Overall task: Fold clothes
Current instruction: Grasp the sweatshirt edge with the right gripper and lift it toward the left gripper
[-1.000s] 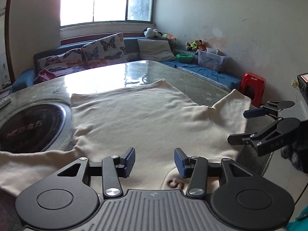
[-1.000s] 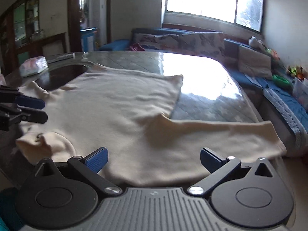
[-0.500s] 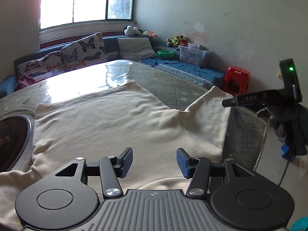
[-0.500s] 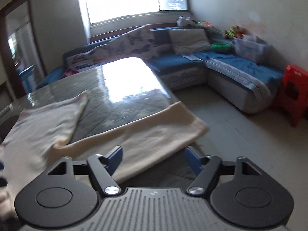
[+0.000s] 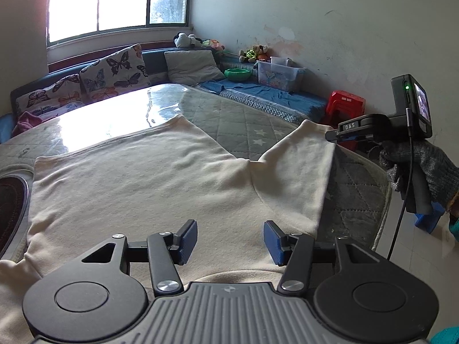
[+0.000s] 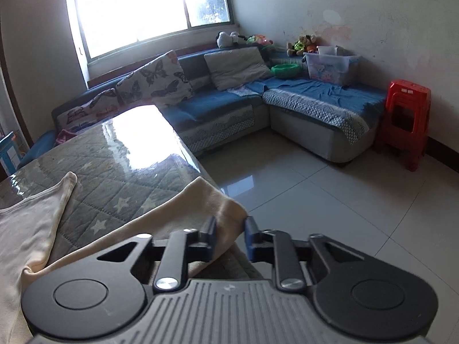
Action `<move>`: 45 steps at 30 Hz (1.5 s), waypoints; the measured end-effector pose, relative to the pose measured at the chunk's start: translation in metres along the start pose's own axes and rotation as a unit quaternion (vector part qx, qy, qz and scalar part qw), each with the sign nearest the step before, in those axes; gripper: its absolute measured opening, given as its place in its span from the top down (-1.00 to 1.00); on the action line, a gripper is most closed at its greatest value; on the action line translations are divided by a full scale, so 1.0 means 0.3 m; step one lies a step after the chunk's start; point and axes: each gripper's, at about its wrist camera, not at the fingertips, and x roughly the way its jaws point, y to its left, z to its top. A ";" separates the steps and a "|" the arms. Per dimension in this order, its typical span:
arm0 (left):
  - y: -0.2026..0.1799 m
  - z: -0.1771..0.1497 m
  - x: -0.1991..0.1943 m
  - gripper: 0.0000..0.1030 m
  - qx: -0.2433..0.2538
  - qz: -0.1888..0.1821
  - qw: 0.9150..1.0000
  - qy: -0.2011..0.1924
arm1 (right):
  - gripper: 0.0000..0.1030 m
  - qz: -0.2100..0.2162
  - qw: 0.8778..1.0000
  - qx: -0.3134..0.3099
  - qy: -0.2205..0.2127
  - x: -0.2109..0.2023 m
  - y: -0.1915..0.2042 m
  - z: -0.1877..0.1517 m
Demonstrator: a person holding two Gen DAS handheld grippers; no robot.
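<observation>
Two hand-held grippers work over one cream shirt (image 5: 149, 183), which lies spread flat on the quilted cover of the counter (image 5: 238, 120), its body across the middle and one sleeve (image 5: 298, 172) reaching to the counter's right edge. Our left hand-held gripper (image 5: 231, 238) hovers low over the near part of the shirt with its blue pads (image 5: 188, 239) roughly half apart; they have widened slightly in the past moment, and we see cloth under the gap but nothing pinched between them.

Our right hand-held gripper (image 6: 231, 239) sits at the end of that sleeve (image 6: 160, 223) at the counter's edge. Its jaws have just been closing fast, and the cuff corner lies between them. In the right wrist view a narrow gap remains beside the right finger, while the left wrist view shows the right hand-held gripper (image 5: 334, 136) nipped onto the sleeve tip, so we take it as pinching the thin cloth. We see a gloved hand (image 5: 421, 169) on its handle.

Beyond the counter stand a blue sofa (image 6: 315, 97) with butterfly cushions (image 6: 156, 81), a red stool (image 6: 404, 114) and a bright window (image 6: 143, 8).
</observation>
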 end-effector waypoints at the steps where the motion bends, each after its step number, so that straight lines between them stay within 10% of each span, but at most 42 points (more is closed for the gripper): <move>1: -0.001 0.001 0.001 -0.07 0.000 0.000 1.000 0.000 | 0.85 0.004 1.000 -0.003 -0.006 -0.009 -0.001 0.000; 25: 0.011 0.019 0.049 -0.07 -0.010 0.002 1.000 -0.003 | 0.91 0.082 0.992 -0.029 -0.089 -0.257 0.056 0.115; 45: 0.293 -0.103 -0.218 -0.29 -0.122 0.092 0.987 -0.052 | 0.91 0.298 0.928 -0.217 -0.061 -0.401 0.715 0.080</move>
